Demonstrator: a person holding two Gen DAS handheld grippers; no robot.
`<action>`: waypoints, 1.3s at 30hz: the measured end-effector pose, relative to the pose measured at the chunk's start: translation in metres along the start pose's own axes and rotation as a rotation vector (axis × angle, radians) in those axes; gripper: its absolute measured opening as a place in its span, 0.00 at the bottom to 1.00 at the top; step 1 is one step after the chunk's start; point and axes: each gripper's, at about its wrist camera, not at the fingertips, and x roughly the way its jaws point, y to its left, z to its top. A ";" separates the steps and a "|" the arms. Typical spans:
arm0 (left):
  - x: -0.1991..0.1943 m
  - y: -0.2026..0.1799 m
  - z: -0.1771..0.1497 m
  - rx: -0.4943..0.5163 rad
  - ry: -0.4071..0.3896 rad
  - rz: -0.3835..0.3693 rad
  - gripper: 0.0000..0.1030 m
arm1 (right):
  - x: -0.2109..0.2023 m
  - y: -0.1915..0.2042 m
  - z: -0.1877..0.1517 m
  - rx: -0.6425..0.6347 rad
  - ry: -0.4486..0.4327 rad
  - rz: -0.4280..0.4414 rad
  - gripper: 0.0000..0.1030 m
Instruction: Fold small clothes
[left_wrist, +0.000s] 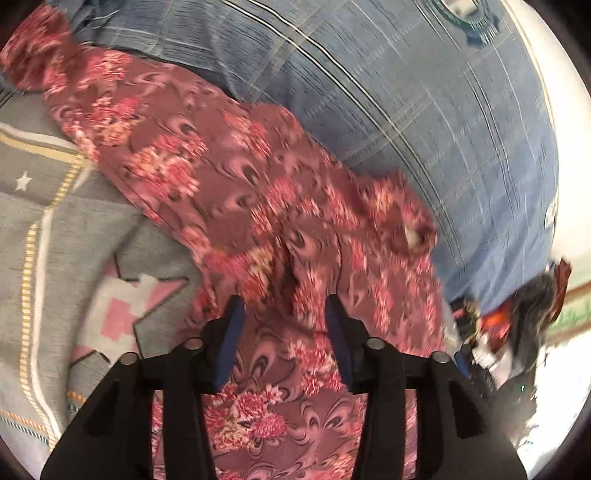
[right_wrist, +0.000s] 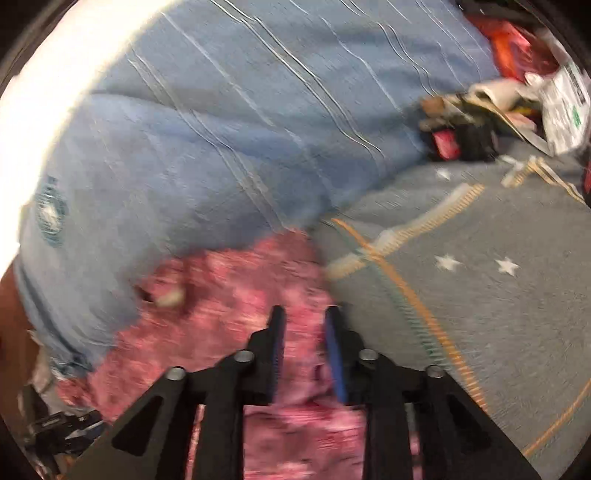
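— Between the parted jaws of the left gripper (left_wrist: 284, 301), at six o'clock of its view, what is seen?
— Maroon floral cloth (left_wrist: 236, 192) is seen, spread toward ten o'clock over a grey starred blanket (left_wrist: 55, 236), with a blue striped cover (left_wrist: 424, 110) at one o'clock. Nothing is pinched.
— And the right gripper (right_wrist: 303, 314)?
— Its jaws are set narrowly apart above the blurred cloth (right_wrist: 229, 295); whether fabric is pinched cannot be told. Clutter (right_wrist: 480, 125) is seen at two o'clock.
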 end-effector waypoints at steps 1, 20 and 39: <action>0.003 0.000 0.001 -0.001 0.007 0.003 0.44 | 0.003 0.017 -0.002 -0.036 0.020 0.027 0.31; -0.078 0.124 0.086 -0.165 -0.149 0.173 0.51 | 0.098 0.210 -0.145 -0.430 0.270 0.226 0.41; -0.045 0.200 0.179 -0.427 -0.173 0.216 0.37 | 0.096 0.189 -0.136 -0.339 0.276 0.331 0.44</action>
